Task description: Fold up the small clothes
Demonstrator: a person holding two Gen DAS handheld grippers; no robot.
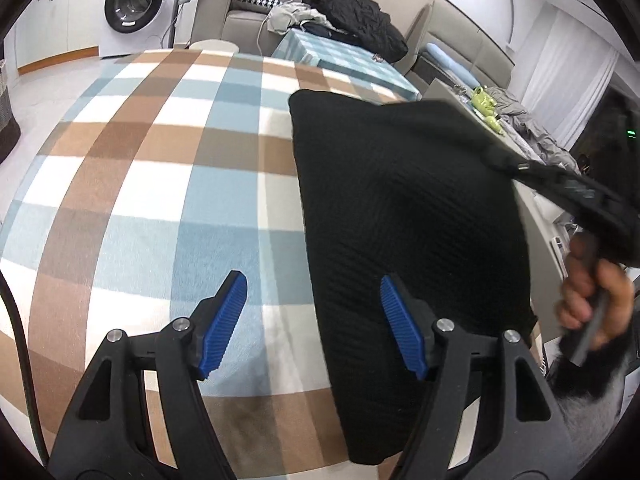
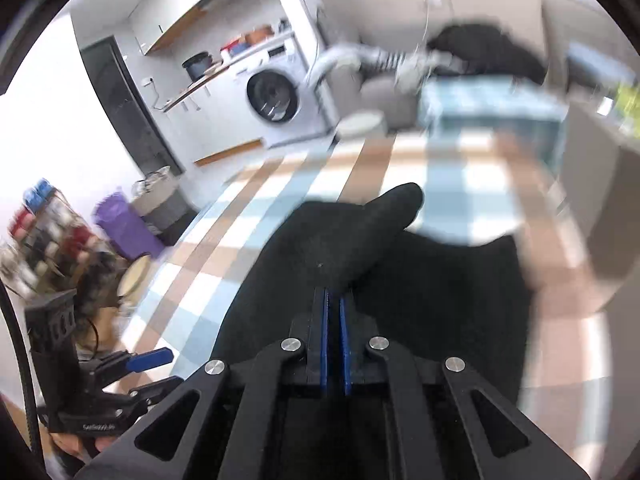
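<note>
Left wrist: my left gripper (image 1: 314, 320), blue pads spread, empty, above the checked cloth (image 1: 160, 200); black knit garment (image 1: 400, 220) beside it, one corner lifted.
Right wrist, blurred: my right gripper (image 2: 335, 300) pressed together, apparently pinching that garment's fold (image 2: 352, 236).

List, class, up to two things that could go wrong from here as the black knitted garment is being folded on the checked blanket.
1. The right gripper pinches only a small bunch of the black knitted garment; the cloth might slip free mid-fold.
2. The left gripper is open, pinning nothing, so the whole garment could drag across the blue, brown and white checked blanket instead of folding.
</note>
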